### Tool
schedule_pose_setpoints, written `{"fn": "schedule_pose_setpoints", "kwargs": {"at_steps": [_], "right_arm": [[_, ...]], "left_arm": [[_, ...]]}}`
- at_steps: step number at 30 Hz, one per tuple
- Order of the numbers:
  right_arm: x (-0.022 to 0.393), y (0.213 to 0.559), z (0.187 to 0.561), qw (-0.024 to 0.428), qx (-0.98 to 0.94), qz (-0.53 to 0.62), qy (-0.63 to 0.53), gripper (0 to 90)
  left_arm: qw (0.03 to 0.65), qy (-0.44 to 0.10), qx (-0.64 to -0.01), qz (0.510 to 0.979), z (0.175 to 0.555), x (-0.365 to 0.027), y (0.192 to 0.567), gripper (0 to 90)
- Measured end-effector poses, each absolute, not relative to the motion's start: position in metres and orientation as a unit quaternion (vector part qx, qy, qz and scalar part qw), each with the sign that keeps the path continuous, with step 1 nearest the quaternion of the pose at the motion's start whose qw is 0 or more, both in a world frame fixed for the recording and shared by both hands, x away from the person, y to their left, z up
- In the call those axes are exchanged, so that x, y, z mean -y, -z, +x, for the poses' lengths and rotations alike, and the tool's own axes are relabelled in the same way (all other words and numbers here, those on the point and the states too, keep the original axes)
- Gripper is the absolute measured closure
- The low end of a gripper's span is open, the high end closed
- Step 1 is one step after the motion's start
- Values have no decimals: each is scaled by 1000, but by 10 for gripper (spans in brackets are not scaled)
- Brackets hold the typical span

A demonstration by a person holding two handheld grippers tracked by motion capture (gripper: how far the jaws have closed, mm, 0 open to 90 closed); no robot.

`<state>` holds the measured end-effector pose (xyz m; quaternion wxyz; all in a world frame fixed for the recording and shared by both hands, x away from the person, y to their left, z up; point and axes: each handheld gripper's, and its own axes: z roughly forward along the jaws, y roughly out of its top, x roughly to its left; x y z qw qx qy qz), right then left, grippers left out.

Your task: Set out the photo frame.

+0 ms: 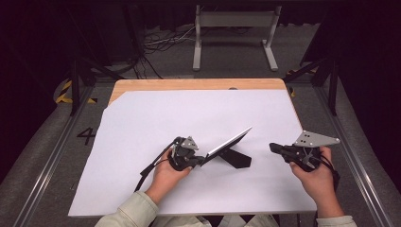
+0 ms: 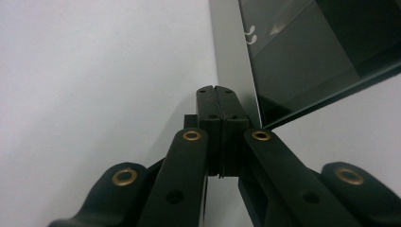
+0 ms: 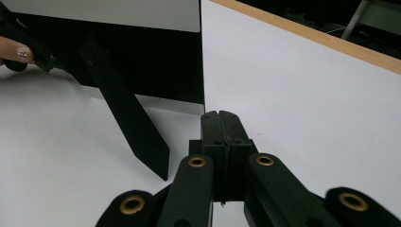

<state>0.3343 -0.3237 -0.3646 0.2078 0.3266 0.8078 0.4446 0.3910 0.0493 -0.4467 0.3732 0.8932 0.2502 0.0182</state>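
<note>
Left gripper (image 1: 201,161), closed, seemingly touches the tilted frame (image 1: 229,142).

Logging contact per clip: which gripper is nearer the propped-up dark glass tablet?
Left. The left gripper, shut, sits at the tablet's lower edge; the right gripper, shut, stays apart on its other side.

My left hand-held gripper (image 1: 201,161) points toward three o'clock, jaws pressed flat together. My right hand-held gripper (image 1: 273,147) points toward nine o'clock, jaws likewise closed. Both forearms enter from six o'clock, hands wrapped around the bodies.
</note>
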Motion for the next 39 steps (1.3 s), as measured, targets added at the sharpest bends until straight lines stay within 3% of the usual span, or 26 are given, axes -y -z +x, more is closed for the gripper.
{"fn": "schedule_pose_setpoints", "kwargs": {"at_steps": [39], "right_arm": [[326, 358, 331, 196, -800, 332, -459, 900]], "left_arm": [[366, 14, -192, 910, 353, -24, 445, 900]]}}
